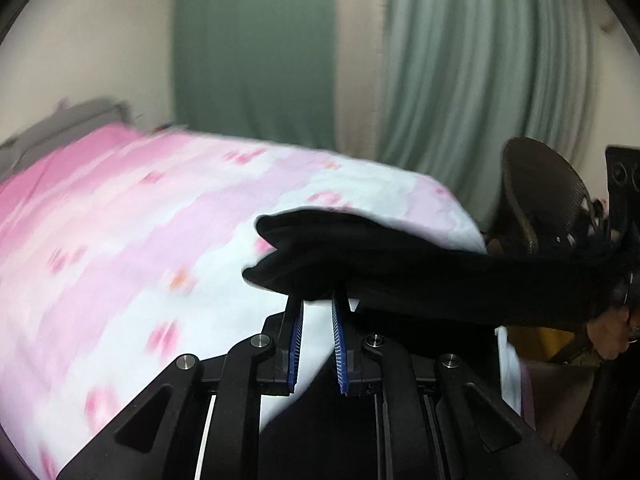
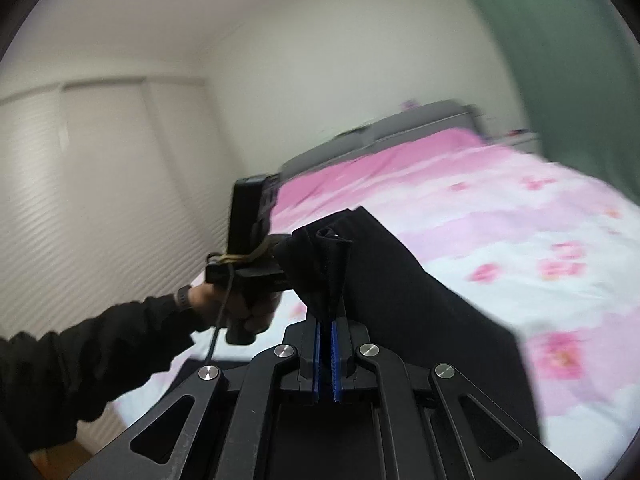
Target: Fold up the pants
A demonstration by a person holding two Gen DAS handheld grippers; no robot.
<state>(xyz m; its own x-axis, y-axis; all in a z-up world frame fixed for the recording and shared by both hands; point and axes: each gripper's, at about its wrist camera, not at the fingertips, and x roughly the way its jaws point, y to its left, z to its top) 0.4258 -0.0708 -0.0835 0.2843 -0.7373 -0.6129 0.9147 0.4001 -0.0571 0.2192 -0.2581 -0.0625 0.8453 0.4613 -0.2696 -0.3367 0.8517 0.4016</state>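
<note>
The black pants hang in the air over the bed, stretched between both grippers. In the left wrist view my left gripper is shut on a bunched edge of the fabric, and its blue pads meet under the cloth. The cloth runs right to the other hand at the frame's edge. In the right wrist view my right gripper is shut on a gathered fold of the pants. There the left gripper, held by a hand in a dark sleeve, bites the same edge close by.
A bed with a pink and white floral cover lies below the pants, with a grey headboard behind it. Green curtains hang beyond it. A dark mesh chair stands at the right. White sliding doors line the left wall.
</note>
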